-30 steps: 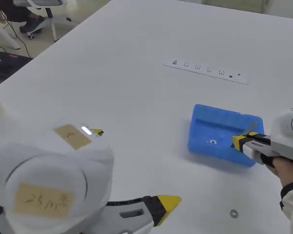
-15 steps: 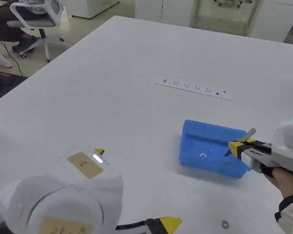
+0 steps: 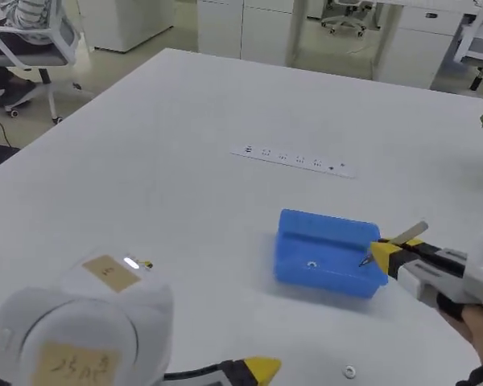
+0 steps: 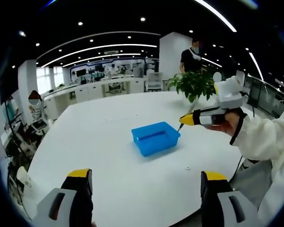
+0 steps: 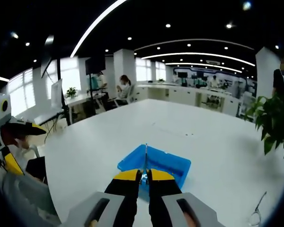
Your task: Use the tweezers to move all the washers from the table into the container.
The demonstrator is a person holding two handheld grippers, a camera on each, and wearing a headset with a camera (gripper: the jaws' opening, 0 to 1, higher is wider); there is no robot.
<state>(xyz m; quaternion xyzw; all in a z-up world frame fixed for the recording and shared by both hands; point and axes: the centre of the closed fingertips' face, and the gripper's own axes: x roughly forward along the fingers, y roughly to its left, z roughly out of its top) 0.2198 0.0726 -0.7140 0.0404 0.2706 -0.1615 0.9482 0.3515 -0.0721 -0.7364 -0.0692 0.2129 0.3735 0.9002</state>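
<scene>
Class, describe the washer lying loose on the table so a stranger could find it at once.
Start at the big white table, then find the blue container on it. On the bare tabletop on the person's side of that container lies a small silvery washer. Unlike the other washer, which sits inside the container, it lies out on the white surface.

A broad white tabletop (image 3: 145, 161) takes up the middle of the room. A long white power strip (image 3: 294, 159) lies flat on it, towards the far side. Off one corner a grey office chair (image 3: 34, 50) stands on the floor, and white cabinets (image 3: 225, 24) line the back. A leafy green potted plant (image 4: 195, 84) rises by the table's edge, with a person in a dark top (image 4: 191, 54) standing behind it. Curved strip lights (image 4: 99, 47) cross the dark ceiling.
</scene>
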